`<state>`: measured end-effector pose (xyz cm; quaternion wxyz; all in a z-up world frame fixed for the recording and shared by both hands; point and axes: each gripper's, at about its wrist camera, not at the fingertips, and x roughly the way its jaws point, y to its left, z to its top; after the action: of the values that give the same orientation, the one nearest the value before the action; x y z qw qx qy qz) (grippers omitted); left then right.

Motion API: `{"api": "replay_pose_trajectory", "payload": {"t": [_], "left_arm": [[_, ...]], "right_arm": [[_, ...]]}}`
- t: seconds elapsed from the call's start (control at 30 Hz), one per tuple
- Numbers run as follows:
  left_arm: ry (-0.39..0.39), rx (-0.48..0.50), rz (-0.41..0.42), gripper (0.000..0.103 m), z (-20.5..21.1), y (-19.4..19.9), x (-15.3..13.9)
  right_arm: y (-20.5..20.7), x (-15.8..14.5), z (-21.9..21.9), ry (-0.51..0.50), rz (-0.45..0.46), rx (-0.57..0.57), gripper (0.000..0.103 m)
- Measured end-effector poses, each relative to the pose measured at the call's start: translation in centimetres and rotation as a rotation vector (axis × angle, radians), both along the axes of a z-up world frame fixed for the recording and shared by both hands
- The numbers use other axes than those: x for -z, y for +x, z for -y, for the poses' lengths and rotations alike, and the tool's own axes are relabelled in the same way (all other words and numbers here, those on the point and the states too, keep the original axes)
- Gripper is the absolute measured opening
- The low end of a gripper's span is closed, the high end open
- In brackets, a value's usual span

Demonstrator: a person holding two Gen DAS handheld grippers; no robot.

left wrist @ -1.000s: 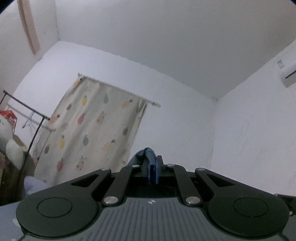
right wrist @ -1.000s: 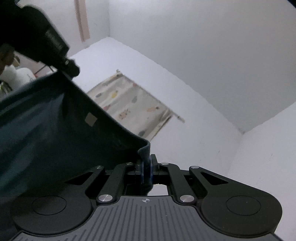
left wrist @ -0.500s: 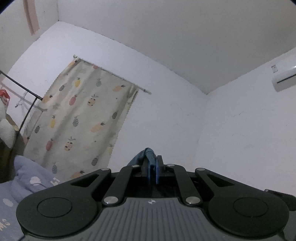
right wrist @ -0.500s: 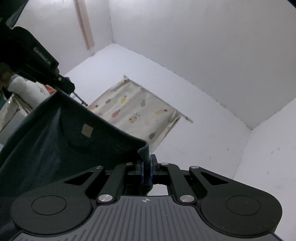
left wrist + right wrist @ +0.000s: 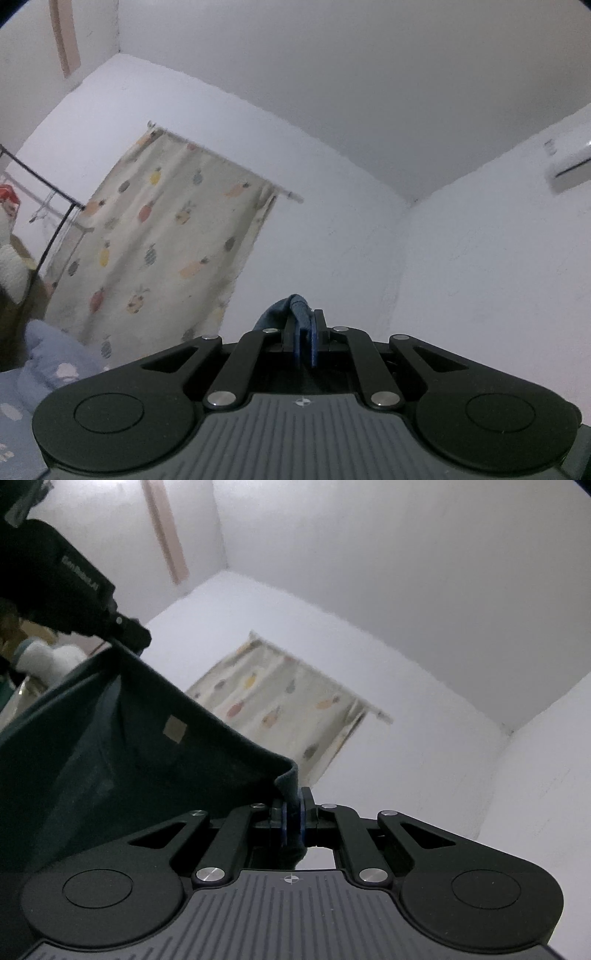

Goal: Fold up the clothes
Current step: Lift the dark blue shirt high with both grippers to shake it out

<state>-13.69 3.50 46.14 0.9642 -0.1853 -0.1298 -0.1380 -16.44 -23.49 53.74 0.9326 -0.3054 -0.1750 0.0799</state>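
I am getting dim, flat indoor light on both feeds; the white walls are reading grey and I am seeing no glare or hard shadows. The fisheye is bending the ceiling lines and darkening the frame corners. The fruit-print curtain (image 5: 162, 236) is smearing softly in both views, more so in the right one. The dark garment (image 5: 110, 746) is showing almost black, its folds barely readable.

Dark blue garment (image 5: 110, 746), fruit-print curtain (image 5: 155, 236)
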Motion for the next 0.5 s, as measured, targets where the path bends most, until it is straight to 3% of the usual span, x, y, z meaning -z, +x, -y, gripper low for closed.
{"api": "replay_pose_trajectory", "payload": {"t": [0.2, 0.5], "left_arm": [[0.030, -0.064, -0.136, 0.008, 0.5, 7.7, 2.1], [0.087, -0.144, -0.337, 0.008, -0.6, 22.6, 5.8]], "right_arm": [[10.0, 3.0, -0.8, -0.010, -0.157, 0.019, 0.007], [27.4, 7.5, -4.0, 0.019, -0.349, 0.043, 0.007]]}}
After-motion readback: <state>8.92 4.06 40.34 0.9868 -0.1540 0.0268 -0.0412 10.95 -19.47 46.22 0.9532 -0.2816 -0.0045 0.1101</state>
